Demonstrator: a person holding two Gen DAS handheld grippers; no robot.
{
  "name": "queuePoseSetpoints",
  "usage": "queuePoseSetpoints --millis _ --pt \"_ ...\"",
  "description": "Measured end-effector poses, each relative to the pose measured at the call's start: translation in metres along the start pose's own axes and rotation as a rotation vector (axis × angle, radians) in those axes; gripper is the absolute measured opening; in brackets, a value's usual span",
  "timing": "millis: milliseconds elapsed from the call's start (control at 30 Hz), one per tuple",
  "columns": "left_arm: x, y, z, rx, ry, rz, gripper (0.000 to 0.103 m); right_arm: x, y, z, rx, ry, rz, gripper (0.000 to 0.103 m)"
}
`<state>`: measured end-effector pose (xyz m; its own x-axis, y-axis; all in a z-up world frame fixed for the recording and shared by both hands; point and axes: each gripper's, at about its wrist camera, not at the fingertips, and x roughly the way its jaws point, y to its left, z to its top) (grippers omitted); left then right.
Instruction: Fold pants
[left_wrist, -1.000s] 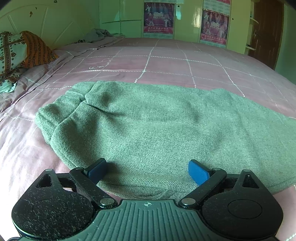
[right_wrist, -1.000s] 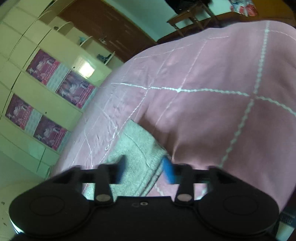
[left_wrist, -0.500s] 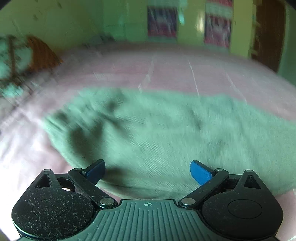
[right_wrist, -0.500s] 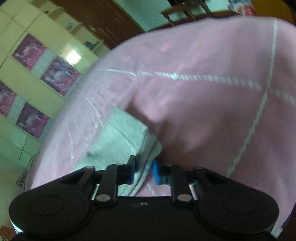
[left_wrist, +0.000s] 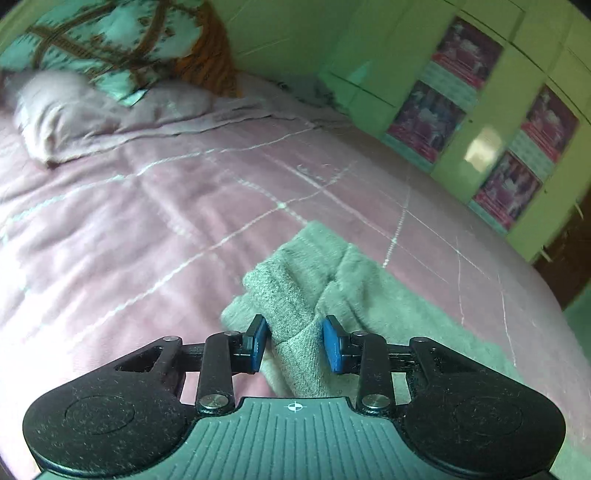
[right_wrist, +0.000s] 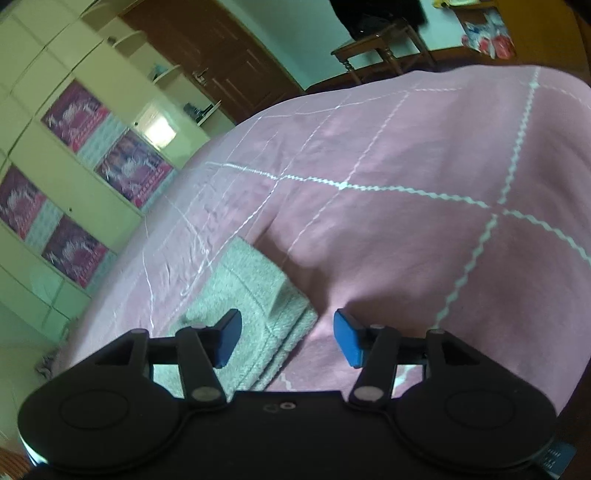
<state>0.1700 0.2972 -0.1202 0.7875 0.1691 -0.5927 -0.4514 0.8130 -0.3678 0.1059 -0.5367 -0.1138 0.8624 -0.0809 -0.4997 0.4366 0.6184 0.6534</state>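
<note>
On pink quilted bed (left_wrist: 147, 229), green pants (left_wrist: 306, 280)

Pants (left_wrist: 317, 295) on bed (left_wrist: 147, 229); pillow (left_wrist: 85, 107) behind-left; cabinet (right_wrist: 66, 155) apparently beyond bed.

Bed (left_wrist: 155, 206) under pink quilted cover with white stitched grid lines. Green-grey pants (left_wrist: 295, 291) flat on cover, waistband end bunched in folds at 6 o'clock in left wrist view, rest stretching off toward 4 o'clock. In right wrist view, folded leg end of pants (right_wrist: 255, 291) at 7 o'clock, layered edges stacked, raised hump of cover just beside it at 3 o'clock. Pink pillow (left_wrist: 74, 110) at 10 o'clock; patterned teal-and-orange pillow (left_wrist: 110, 48) at 11 o'clock, overlapping it.
</note>
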Motion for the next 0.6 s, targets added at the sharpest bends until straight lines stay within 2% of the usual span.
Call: queuePoseSetpoints --millis 67,167,200,267,300,367,400,467,500,533,600 --pt "0.013 -0.004 0.001 0.031 0.046 0.03 0.034 0.002 0.002 0.0 -0.007 0.001 -0.006 0.056" --pt "0.019 -0.003 0.009 0.019 0.063 0.006 0.033 0.005 0.001 0.001 0.001 0.004 -0.006 0.056" --pt "0.016 -0.003 0.014 0.022 0.036 -0.009 0.022 0.006 0.001 0.001 0.003 0.004 -0.006 0.056" --pt "-0.001 -0.007 0.024 0.008 -0.076 -0.114 0.021 0.005 0.001 0.001 0.001 0.003 -0.007 0.056" --pt "-0.011 -0.013 0.028 0.024 -0.137 -0.142 0.021 0.005 0.0 0.001 0.002 0.003 -0.006 0.056" --pt "-0.017 -0.022 0.029 0.077 -0.207 -0.143 0.021 0.005 0.0 0.001 0.008 0.003 -0.004 0.056" --pt "-0.009 -0.021 0.027 0.097 -0.184 -0.114 0.021 0.005 -0.001 0.001 0.009 0.002 -0.003 0.056" --pt "0.022 -0.012 0.017 0.15 -0.031 0.027 0.021 0.006 -0.001 0.001 0.008 0.002 -0.004 0.056" --pt "0.032 -0.003 0.009 0.138 0.021 0.04 0.021 0.006 -0.001 0.001 0.008 0.001 -0.005 0.056" --pt "0.031 0.003 0.003 0.15 0.008 0.017 0.022 0.006 0.0 0.001 0.008 0.002 -0.006 0.056" --pt "0.024 0.003 0.002 0.177 -0.001 0.017 0.025 0.006 -0.002 0.001 0.015 0.003 0.0 0.056"
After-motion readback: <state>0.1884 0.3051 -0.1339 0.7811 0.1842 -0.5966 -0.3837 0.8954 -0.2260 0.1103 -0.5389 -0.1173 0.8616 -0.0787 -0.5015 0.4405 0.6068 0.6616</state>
